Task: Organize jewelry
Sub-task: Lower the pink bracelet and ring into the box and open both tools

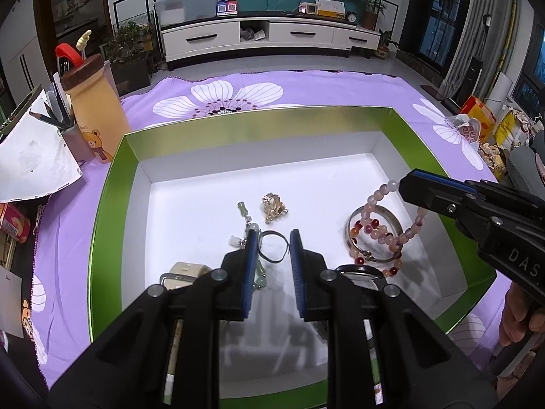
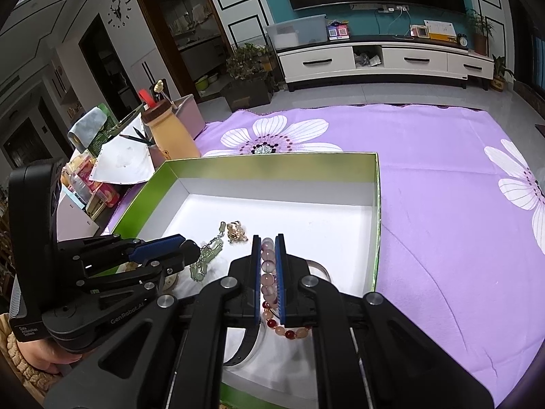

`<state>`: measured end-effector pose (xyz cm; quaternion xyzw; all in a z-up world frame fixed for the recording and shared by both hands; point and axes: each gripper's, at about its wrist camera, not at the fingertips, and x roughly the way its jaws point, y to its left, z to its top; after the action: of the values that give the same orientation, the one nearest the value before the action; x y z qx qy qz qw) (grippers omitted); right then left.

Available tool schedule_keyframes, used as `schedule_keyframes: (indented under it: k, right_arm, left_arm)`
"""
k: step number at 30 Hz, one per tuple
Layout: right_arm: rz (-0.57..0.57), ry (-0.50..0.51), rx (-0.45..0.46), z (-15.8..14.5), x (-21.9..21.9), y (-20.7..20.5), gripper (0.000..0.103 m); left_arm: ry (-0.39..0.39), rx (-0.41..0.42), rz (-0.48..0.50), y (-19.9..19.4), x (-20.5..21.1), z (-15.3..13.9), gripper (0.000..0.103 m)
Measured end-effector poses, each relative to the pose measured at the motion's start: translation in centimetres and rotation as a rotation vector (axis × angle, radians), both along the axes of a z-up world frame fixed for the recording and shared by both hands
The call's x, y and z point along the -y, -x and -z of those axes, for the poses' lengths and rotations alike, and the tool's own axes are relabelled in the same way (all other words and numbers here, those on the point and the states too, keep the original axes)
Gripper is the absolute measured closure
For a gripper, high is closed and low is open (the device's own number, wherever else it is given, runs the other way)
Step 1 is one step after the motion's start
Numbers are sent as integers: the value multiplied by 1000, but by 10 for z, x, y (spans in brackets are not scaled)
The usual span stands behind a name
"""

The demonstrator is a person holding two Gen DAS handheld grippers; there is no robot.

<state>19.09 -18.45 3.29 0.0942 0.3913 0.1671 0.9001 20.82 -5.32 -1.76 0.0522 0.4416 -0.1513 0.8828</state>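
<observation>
- The pink bead bracelet (image 2: 268,272) is gripped between the closed jaws of the right gripper (image 2: 268,238); its loop hangs partly over the silver bangle (image 1: 374,235), and whether it is already lifted cannot be told.
- The left gripper (image 1: 274,238) is held open, low over the white floor of the green box (image 1: 112,177), with a thin black ring (image 1: 274,248) lying between its fingers and nothing clamped.
- The step in hand is judged to be the moving of the bracelet inside the box; for the next move a slow lift is called for, so that the beads are not caught on the bangle.
- The beads are seen as round and glossy, pale pink with some dark red ones.
- Further in, a green jade chain (image 2: 207,255) and a gold ornament (image 1: 273,207) are laid near each other.
- Beyond the box, the purple flower cloth (image 2: 442,204) is spread.
</observation>
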Motion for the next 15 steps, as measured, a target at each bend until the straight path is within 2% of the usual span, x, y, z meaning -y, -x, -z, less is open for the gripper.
schedule_keyframes:
  k: [15]
  right_arm:
    - [1,6,-20,4,-3,-3,96]
  left_arm:
    - [-22,-20,-3,-5,-1,6,84]
